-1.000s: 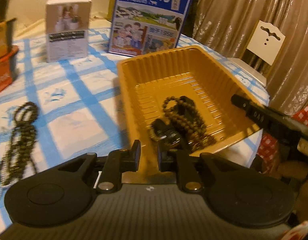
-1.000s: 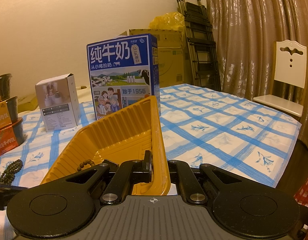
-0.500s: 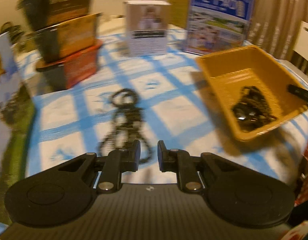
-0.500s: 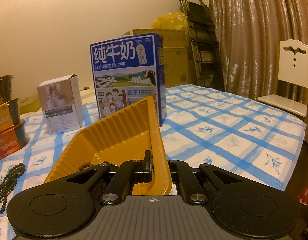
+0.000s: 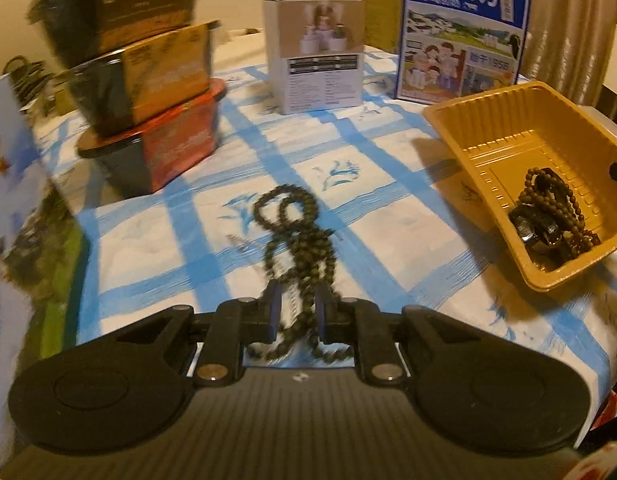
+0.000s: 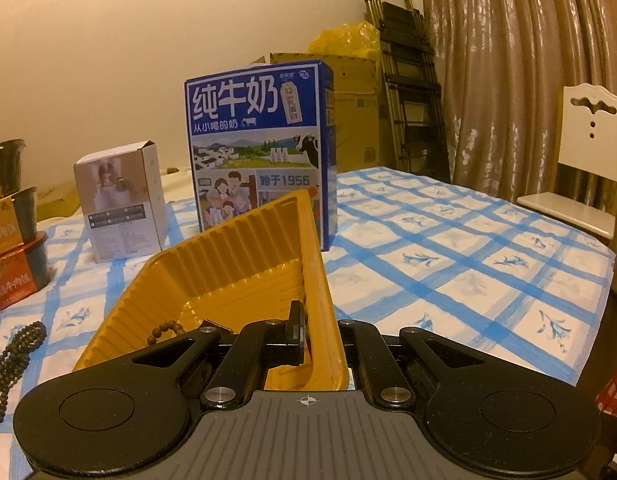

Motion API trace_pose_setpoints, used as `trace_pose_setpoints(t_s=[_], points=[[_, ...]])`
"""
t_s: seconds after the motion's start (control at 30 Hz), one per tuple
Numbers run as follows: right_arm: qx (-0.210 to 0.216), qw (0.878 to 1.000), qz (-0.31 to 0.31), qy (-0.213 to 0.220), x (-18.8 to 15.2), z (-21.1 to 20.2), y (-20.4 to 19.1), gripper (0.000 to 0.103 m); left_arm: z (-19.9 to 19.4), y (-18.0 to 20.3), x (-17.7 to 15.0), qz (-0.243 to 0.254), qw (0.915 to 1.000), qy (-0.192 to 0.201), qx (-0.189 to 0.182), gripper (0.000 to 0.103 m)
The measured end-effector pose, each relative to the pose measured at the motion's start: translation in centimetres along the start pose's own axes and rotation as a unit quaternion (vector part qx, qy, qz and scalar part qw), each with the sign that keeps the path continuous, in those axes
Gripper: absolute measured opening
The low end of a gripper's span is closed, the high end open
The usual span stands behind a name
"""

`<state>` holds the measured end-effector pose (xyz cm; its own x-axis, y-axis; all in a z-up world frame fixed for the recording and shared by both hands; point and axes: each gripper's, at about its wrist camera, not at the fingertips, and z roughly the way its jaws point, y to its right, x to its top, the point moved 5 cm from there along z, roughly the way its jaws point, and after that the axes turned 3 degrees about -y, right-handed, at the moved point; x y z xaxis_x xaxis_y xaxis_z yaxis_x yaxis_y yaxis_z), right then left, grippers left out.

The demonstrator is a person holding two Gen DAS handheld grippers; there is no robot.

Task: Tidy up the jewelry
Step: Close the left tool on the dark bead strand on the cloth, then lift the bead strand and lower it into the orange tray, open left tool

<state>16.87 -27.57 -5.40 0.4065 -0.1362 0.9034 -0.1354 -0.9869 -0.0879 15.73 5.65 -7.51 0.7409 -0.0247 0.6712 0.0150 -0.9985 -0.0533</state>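
A long dark bead necklace lies coiled on the blue-checked tablecloth. My left gripper is open, its fingers either side of the necklace's near end. A yellow plastic tray at the right holds a brown bead string and a dark chunky bracelet. My right gripper is shut on the tray's right wall, with its left finger inside the tray. The necklace also shows at the left edge of the right wrist view.
Stacked food tubs stand at the back left, a white carton and a blue milk box behind. A book or picture panel is at the far left. A white chair stands beyond the table's right edge.
My left gripper has swung from over the tray leftward to the necklace and come down around its near end. The right gripper has kept its hold on the tray wall.
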Motion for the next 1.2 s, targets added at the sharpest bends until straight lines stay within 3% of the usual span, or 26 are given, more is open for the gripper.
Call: trace_pose_setpoints(t_s=[0.33,0.6,0.9,0.97,1.2], points=[[0.000,1.000,0.003,-0.004,-0.2,0.2,0.2,0.005,4.1,1.2,2.0,0.016,0.9997,-0.013,-0.012,0.015],[0.000,1.000,0.003,-0.005,-0.3,0.2,0.2,0.005,6.2,1.2,2.6,0.011,0.9997,-0.020,0.004,0.015],[0.000,1.000,0.004,-0.005,-0.3,0.2,0.2,0.005,6.8,1.3,3.0,0.012,0.9998,-0.015,0.008,0.015],[0.001,1.000,0.004,-0.005,-0.3,0.2,0.2,0.005,6.8,1.3,3.0,0.014,0.9998,-0.015,0.008,0.005],[0.001,1.000,0.004,-0.004,-0.3,0.3,0.2,0.005,5.1,1.6,3.9,0.020,0.9998,0.001,0.006,0.005]])
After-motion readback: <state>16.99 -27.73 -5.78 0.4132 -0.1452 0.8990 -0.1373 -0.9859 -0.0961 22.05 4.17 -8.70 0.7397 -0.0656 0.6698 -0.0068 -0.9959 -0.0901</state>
